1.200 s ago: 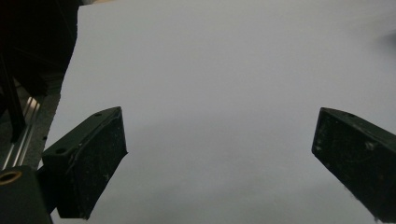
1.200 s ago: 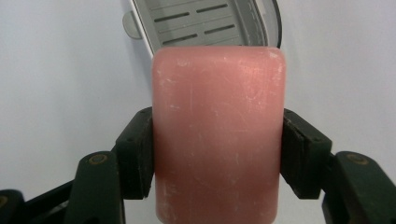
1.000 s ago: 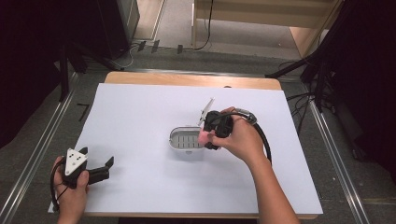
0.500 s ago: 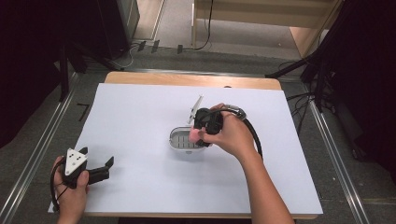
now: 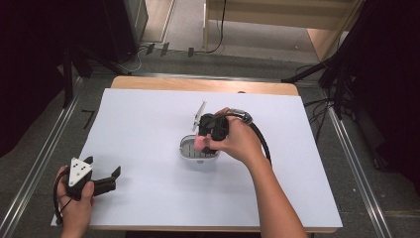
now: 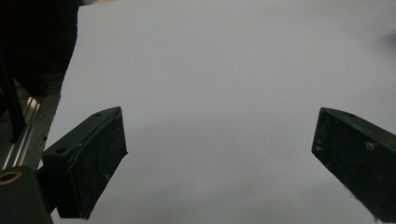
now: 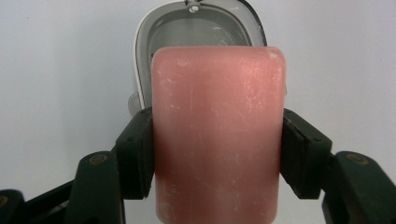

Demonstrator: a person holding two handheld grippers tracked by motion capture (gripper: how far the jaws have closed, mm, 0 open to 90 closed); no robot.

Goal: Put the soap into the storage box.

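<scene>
High view: a desk [image 5: 148, 119] covered by a white sheet carries a small oval soap dish [image 5: 190, 149] near its middle. The right tongs [image 5: 202, 143], gripped in the person's right hand [image 5: 237, 141], hang just over the dish's right part. Right gripper view puts a pink bar of soap [image 7: 218, 135] clamped flat between the two black jaws, which press on its left and right sides. Beyond the bar lies the dish, grey inside with a white rim; what shows of its inside holds nothing. Whether the bar touches the dish I cannot tell. At the desk's near left corner the left tongs [image 5: 115, 177] rest in the left hand [image 5: 74, 198], jaws spread wide and holding nothing over bare white sheet.
</scene>
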